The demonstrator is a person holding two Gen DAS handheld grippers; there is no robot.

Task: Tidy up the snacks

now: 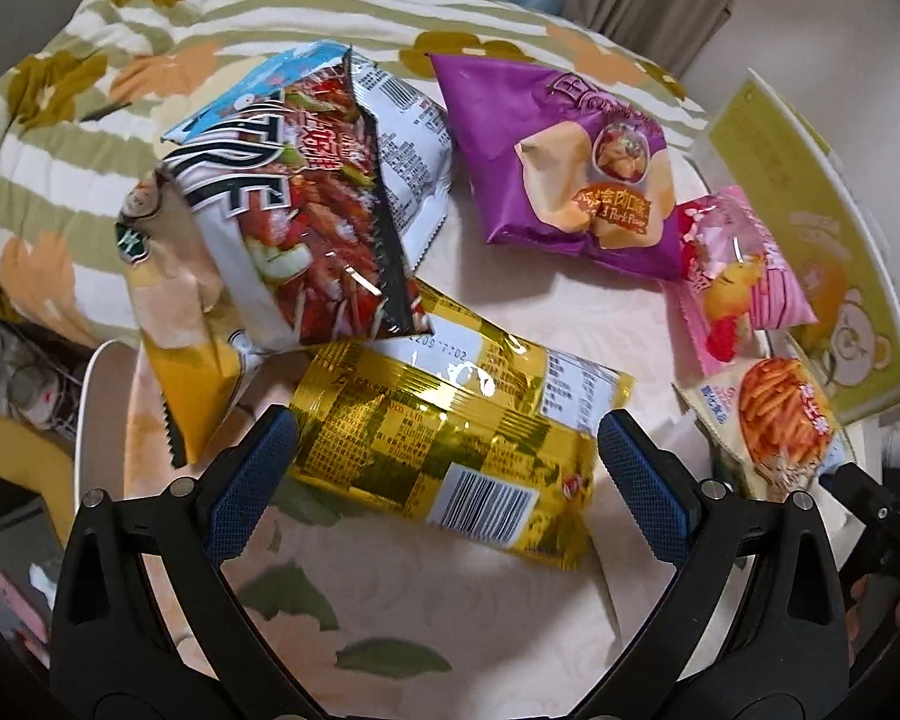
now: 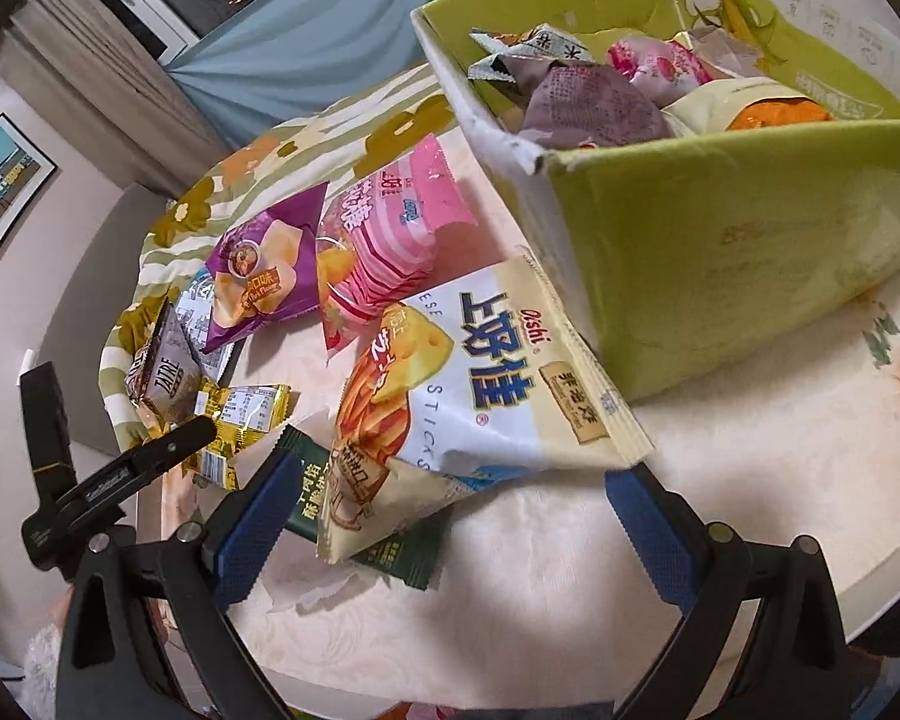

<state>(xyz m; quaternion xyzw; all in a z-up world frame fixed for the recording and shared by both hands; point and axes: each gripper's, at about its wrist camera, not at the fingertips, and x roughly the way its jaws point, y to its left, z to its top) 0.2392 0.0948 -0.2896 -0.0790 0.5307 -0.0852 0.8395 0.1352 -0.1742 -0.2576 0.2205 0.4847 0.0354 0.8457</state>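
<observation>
My left gripper (image 1: pixel 447 426) is open, its blue pads on either side of a gold snack bag (image 1: pixel 450 420) that lies on the table. A white and red chip bag (image 1: pixel 282 210) overlaps the gold bag's far end. Beyond them lie a purple chip bag (image 1: pixel 546 150) and a pink bag (image 1: pixel 744 276). My right gripper (image 2: pixel 456 471) is open too, with a white cheese-sticks bag (image 2: pixel 480 372) lying between its fingers. That bag rests on a small dark green pack (image 2: pixel 390 552). The green cardboard box (image 2: pixel 720 228) stands just behind and holds several snacks.
A pale floral cloth (image 2: pixel 630 570) covers the round table, whose edge curves close on the right. A flowered quilt (image 1: pixel 90 90) is heaped at the far side. The left gripper's black finger (image 2: pixel 150 462) shows by the gold bag (image 2: pixel 246 414).
</observation>
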